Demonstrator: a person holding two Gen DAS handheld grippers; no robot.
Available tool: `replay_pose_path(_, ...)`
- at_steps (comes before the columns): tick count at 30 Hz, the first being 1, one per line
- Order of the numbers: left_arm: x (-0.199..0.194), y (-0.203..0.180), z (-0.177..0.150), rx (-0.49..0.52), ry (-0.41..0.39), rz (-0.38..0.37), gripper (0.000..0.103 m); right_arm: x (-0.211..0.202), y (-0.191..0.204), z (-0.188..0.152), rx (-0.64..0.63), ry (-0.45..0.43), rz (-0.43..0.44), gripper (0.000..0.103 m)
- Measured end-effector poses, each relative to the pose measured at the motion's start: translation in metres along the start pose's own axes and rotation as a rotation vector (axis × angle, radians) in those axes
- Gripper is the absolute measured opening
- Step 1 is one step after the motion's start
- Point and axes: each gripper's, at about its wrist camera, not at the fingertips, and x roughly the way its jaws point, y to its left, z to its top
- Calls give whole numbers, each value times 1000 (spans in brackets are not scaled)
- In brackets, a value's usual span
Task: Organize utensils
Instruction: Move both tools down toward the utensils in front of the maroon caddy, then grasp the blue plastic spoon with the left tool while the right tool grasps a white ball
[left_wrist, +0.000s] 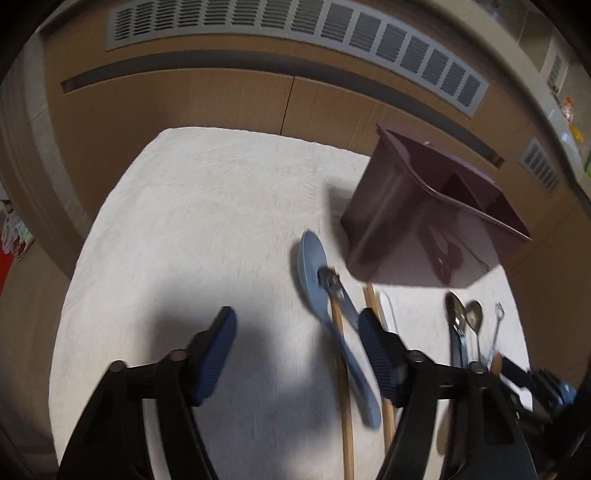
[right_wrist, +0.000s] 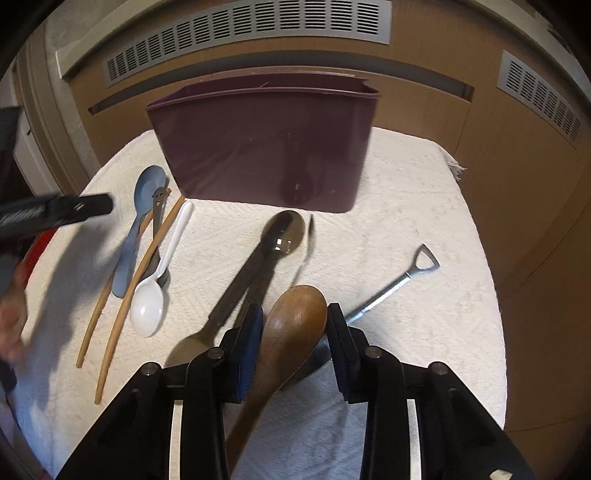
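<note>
A dark purple utensil holder (right_wrist: 258, 147) stands on the white cloth; it also shows in the left wrist view (left_wrist: 424, 221). My right gripper (right_wrist: 295, 328) has its jaws around a wooden spoon (right_wrist: 291, 332), whose bowl sits between the pads. My left gripper (left_wrist: 295, 332) is open and empty above the cloth, just left of a blue spoon (left_wrist: 317, 273), a small metal utensil (left_wrist: 340, 291) and two wooden chopsticks (left_wrist: 341, 369). The left gripper also shows in the right wrist view (right_wrist: 74, 208). A white spoon (right_wrist: 151, 299) lies beside the chopsticks (right_wrist: 129, 295).
A large metal spoon (right_wrist: 273, 240) and a shovel-handled metal utensil (right_wrist: 399, 284) lie in front of the holder. The white cloth (right_wrist: 406, 221) covers a small table. Wooden cabinet fronts with grey vents (right_wrist: 258, 22) stand behind it.
</note>
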Motion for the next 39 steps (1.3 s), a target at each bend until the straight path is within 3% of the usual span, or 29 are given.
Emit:
replay_pose_path(5, 37, -7, 20, 20, 51, 65, 42, -6, -15, -8, 14, -20, 21, 38)
replay_pose_path(7, 40, -10, 20, 47, 38, 71, 21, -11, -18, -10, 12, -40, 14, 63)
replay_pose_path(9, 36, -14, 14, 91, 28, 80, 13, -18, -20, -11, 7, -69, -13, 75)
replay_pose_path(15, 13, -32, -23, 261, 5, 75, 12, -26, -18, -11, -50, -76, -136, 96)
replay_pose_path(19, -2, -31, -46, 305, 27, 16, 12, -25, -20, -14, -20, -48, -129, 103)
replay_pose_path(22, -11, -36, -61, 353, 34, -19, 12, -21, -20, -11, 2, -17, -131, 102)
replay_pose_path(24, -15, -42, -68, 384, 44, -53, 12, -21, -19, -4, 6, -37, -64, 102)
replay_pose_path(26, -17, -41, -73, 398, 66, -117, 12, -17, -16, 6, 7, -36, -39, 92)
replay_pose_path(28, -21, -40, -77, 402, 70, -134, 12, -7, -11, 20, -15, -29, -51, 66)
replay_pose_path(33, -33, -25, -73, 335, 53, -97, 14, 24, -3, 48, -36, 9, -59, 58)
replay_pose_path(36, -41, -14, -69, 251, 62, -90, 24, 43, -4, 55, -36, 53, -55, 42)
replay_pose_path(39, -47, -13, -68, 179, 70, -79, 47, 44, -7, 55, -27, 52, -53, 41)
